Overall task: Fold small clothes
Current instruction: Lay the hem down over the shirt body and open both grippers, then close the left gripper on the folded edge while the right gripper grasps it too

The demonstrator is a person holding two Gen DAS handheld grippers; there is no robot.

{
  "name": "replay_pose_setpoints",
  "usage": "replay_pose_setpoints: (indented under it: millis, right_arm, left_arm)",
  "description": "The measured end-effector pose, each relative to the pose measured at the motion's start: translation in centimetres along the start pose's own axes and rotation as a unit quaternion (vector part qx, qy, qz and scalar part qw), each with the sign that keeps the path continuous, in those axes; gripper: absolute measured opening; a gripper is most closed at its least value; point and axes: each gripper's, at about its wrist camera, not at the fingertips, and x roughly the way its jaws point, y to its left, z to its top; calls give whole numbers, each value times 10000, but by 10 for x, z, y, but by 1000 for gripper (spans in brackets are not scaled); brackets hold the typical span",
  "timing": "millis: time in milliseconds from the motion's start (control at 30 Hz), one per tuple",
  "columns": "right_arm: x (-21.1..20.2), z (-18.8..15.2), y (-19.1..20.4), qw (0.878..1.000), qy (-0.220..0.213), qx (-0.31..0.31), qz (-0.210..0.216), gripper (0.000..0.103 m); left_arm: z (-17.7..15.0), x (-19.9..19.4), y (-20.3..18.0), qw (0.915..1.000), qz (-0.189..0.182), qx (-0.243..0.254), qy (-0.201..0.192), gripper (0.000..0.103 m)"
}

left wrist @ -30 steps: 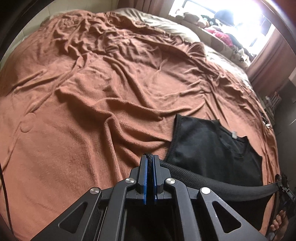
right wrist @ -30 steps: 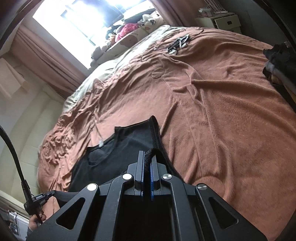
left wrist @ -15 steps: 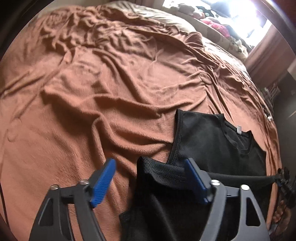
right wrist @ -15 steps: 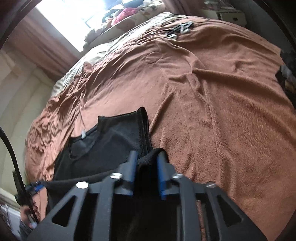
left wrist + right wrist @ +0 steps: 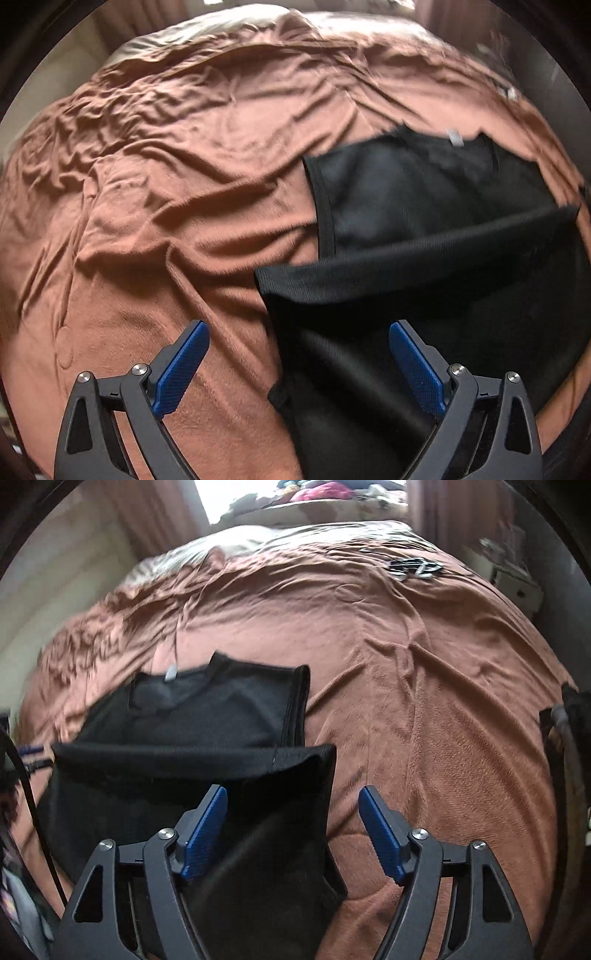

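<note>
Both two-finger grippers with blue ribbed pads stand spread wide and hold nothing: the left gripper and the right gripper each show a broad gap between the pads, with no cloth pinched.

Between and ahead of them lies the small black knit sleeveless top, resting on the rust-brown fleece blanket that covers the bed, towards the blanket's near edge. Its lower part is turned up over the body, so the ribbed hem band runs as a straight bar across the garment, short of the neckline, where a small white label shows. The first lengthwise fold looks laid down, though the lower doubled layer is somewhat bunched near the grippers.

What remains, by my reading, is smoothing that layer and at least one more fold to bring the top to a compact packet; whether other clothes wait cannot be settled, though a dark heap sits at the blanket's right edge in the right wrist view.

The folded corner on the left side lies just ahead of the left gripper, nearer its right-hand pad; the opposite corner lies just ahead of the right gripper, overlapping its left-hand pad in view. Contact cannot be judged.
</note>
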Motion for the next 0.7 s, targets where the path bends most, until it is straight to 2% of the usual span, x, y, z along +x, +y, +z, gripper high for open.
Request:
replay_pose_setpoints:
  millis: [100, 267, 400, 600, 700]
  right_arm:
    - [9, -2, 7, 9993, 203, -235, -184, 75]
    - [26, 0, 23, 9952, 492, -646, -538, 75]
    - [39, 5, 32, 9926, 555, -859, -652, 75]
    - [63, 23, 27, 9920, 552, -708, -889, 75]
    - [72, 33, 21, 9932, 497, -581, -872, 75]
  left_arm:
    - [-5, 6, -4, 9996, 151, 225, 92, 99]
    - [-9, 22, -11, 9951, 647, 628, 414, 99]
    - [-6, 29, -10, 9917, 829, 856, 485, 99]
    - [16, 40, 2, 9926, 935, 670, 399, 100]
    - [29, 45, 8, 9943, 843, 562, 319, 100]
